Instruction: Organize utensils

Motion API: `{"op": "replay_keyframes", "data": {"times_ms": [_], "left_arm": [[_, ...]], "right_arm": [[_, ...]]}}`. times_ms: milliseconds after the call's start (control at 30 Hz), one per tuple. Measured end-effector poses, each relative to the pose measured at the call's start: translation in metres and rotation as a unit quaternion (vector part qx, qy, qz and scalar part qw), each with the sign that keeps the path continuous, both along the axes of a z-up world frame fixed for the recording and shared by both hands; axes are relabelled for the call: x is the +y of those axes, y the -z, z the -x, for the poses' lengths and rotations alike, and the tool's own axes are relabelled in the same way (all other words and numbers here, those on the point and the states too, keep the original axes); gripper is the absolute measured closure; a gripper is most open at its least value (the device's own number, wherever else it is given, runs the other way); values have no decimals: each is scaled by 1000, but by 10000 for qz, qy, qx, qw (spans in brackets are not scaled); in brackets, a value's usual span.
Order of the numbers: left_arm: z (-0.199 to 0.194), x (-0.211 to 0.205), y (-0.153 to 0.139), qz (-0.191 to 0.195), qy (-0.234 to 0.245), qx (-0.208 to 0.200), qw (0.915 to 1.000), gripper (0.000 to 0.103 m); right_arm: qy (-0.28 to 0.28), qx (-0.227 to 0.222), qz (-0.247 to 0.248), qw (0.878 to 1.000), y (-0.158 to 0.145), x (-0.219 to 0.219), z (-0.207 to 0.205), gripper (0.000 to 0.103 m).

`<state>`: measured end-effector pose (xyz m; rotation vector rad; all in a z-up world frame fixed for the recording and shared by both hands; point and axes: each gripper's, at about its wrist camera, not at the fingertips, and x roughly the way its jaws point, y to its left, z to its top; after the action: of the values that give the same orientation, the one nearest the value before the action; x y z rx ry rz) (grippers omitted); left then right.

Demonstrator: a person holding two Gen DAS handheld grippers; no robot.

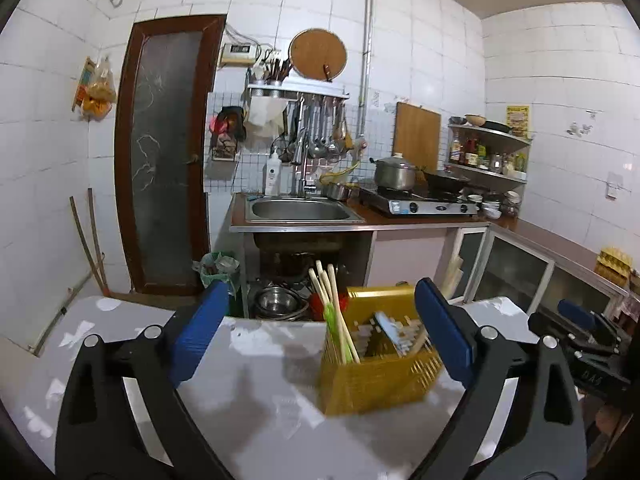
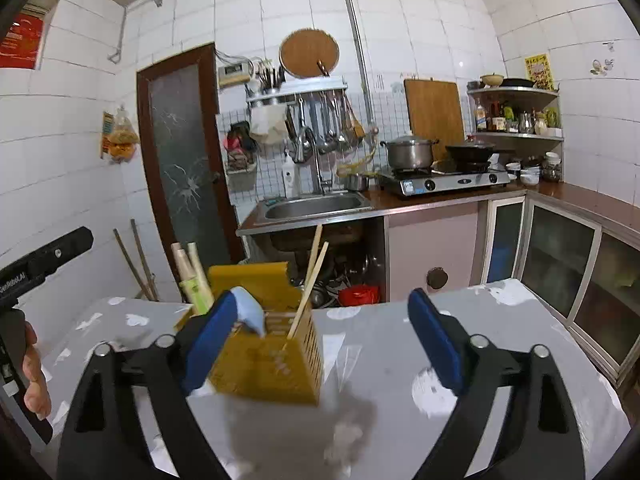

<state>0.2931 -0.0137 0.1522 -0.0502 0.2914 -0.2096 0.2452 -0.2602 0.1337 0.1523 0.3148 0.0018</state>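
A yellow slotted utensil holder [image 1: 376, 376] stands on the grey patterned table [image 1: 260, 400]. It holds pale chopsticks [image 1: 334, 312] with a green utensil on its left side and a light blue spoon [image 1: 394, 334] on its right. My left gripper [image 1: 320, 340] is open and empty, with the holder between its right finger and the middle. In the right wrist view the holder [image 2: 268, 360] sits just right of the left finger. My right gripper [image 2: 324, 340] is open and empty. The spoon [image 2: 250, 312] and two thin chopsticks [image 2: 310, 292] stand in the holder.
The right gripper [image 1: 588, 332] shows at the table's right edge. The left gripper and a hand [image 2: 32, 368] show at the left. Behind the table are a sink counter [image 1: 304, 210], a stove with pots [image 1: 416, 200], bowls under the sink and glass-door cabinets [image 1: 516, 268].
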Motion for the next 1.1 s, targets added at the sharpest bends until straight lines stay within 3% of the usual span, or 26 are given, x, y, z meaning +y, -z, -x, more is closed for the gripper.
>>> {"op": "replay_keyframes", "data": {"times_ms": [100,333,600,800,1100], "left_arm": [[41,9,0,-58,-25,-60,10000,5],[134,33,21,-223,-325,-4,9992,5],[209,40,74,-496,-428,-49,9978,5],[229,39,109,-532,-615,-129,9966,5],[235,35,137,-656,-929,-438,9925,5]], "right_arm": [[3,-129,7,9999,-5,4,41,8],[162,-333,84,9993,0,20,137,4],[280,-94,260,9992,31,41,190,4],[395,-109,477,9980,61,56,215,4],[526,-173,638,9964,87,59,218,4]]}}
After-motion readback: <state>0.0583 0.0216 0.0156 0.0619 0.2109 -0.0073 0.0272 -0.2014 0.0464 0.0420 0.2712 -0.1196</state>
